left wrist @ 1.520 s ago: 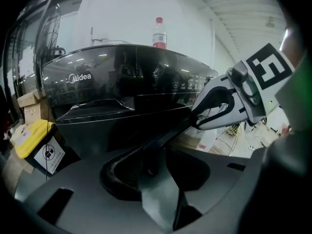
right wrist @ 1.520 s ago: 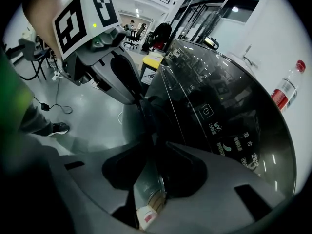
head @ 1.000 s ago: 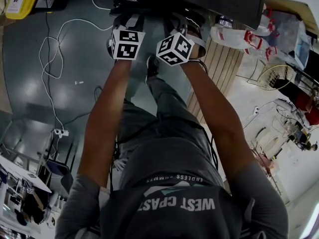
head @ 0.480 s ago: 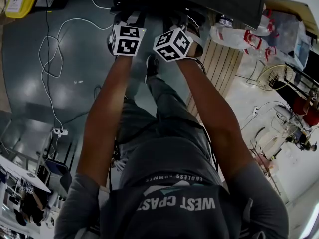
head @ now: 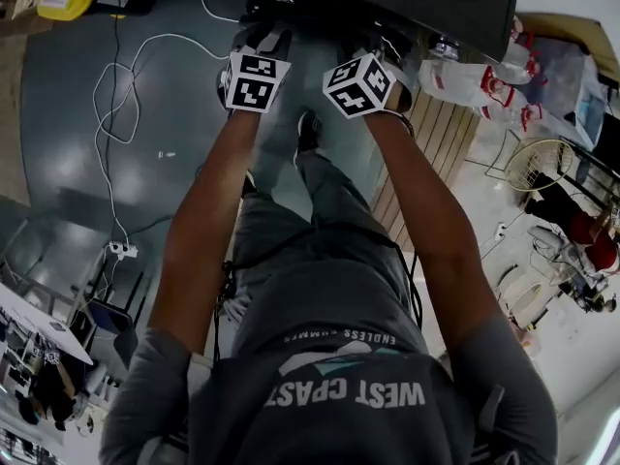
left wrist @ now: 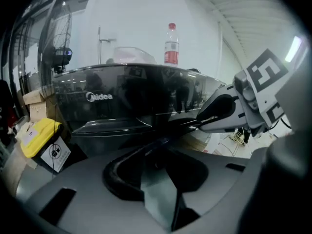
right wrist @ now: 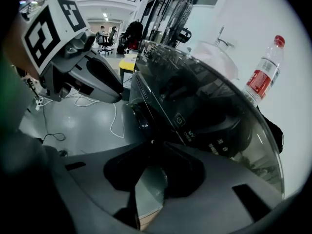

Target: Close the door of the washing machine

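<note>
The washing machine point(left wrist: 92, 130) has its dark glass lid point(left wrist: 146, 89) over the tub, and what is inside cannot be seen. The left gripper point(left wrist: 163, 143) and right gripper point(right wrist: 151, 143) have just been closing their jaws and now pinch the lid's front edge. A bottle point(left wrist: 171, 45) stands behind the lid.

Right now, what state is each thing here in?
Washing machine door: lying down or nearly; fully shut unclear.
Left gripper: jaws just been closing round the door's front edge; grip unclear.
Right gripper: jaws likewise just closing on that edge; grip unclear.
Water bottle: upright, capped, behind the door.
White cable: lying in slack loops.
</note>
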A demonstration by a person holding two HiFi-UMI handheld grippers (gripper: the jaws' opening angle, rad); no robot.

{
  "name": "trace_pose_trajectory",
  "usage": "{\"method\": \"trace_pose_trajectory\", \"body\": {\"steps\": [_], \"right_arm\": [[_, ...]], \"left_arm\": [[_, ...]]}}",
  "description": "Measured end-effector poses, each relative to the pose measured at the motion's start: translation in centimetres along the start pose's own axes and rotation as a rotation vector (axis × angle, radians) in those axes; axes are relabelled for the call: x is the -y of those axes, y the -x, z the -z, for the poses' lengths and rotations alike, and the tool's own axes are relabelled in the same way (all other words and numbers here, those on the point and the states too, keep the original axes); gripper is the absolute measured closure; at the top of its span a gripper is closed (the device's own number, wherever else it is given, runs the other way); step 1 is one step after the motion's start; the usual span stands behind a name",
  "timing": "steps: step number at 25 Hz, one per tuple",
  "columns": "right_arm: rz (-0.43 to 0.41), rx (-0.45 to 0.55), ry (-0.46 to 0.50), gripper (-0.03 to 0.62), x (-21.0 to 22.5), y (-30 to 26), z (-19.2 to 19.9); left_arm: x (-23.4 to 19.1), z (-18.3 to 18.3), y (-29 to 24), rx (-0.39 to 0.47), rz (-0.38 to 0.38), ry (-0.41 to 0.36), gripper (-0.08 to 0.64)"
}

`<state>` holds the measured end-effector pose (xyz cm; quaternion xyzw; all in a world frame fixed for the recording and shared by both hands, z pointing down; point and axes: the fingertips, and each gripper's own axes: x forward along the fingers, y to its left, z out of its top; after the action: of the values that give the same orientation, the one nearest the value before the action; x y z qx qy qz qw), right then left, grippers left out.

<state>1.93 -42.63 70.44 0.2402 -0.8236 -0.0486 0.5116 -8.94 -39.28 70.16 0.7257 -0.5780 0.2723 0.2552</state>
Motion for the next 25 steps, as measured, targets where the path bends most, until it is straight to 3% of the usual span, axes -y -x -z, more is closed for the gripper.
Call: {"method": "trace_pose_trajectory", "body": {"steps": [4, 10, 25], "right_arm": [[0.022, 0.025, -0.030, 0.483, 0.6, 2.7, -1.1], [0.033, 0.124, -0.060, 0.491, -1.0, 7.5, -6.4], [0.066, 0.358, -0.104, 0.502, -3.1, 22.0, -17.0]], "left_arm": [[-1.8, -1.1, 3.5, 0.039, -0.007, 0.001, 0.437], [-7.2, -2.0, 12.4, 0.110, -0.059, -0.033, 0.439], [-16.6, 0.8, 34.6, 0.231, -0.225, -0.075, 0.439]]}}
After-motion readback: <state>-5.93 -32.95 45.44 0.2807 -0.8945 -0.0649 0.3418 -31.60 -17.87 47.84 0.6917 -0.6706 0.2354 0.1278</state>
